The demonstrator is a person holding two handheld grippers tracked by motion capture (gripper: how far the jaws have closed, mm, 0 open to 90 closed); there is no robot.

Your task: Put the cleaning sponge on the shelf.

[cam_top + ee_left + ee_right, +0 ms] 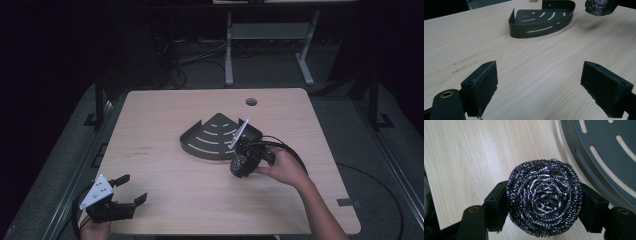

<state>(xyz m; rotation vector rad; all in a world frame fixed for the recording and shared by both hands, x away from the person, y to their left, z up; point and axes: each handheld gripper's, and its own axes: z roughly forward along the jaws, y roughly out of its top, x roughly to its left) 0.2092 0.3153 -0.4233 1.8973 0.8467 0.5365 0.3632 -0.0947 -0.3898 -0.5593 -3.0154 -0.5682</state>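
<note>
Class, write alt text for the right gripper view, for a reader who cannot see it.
A round steel-wool scouring pad is clamped between the right gripper's two black jaws, above a pale wooden table. The slotted floor of a dark metal corner rack curves across the upper right.

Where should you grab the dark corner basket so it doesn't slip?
Probably pinch the corner basket at its tall straight back wall, coming from above. That wall is thin and upright, so jaws can close over it; the curved front is low.
</note>
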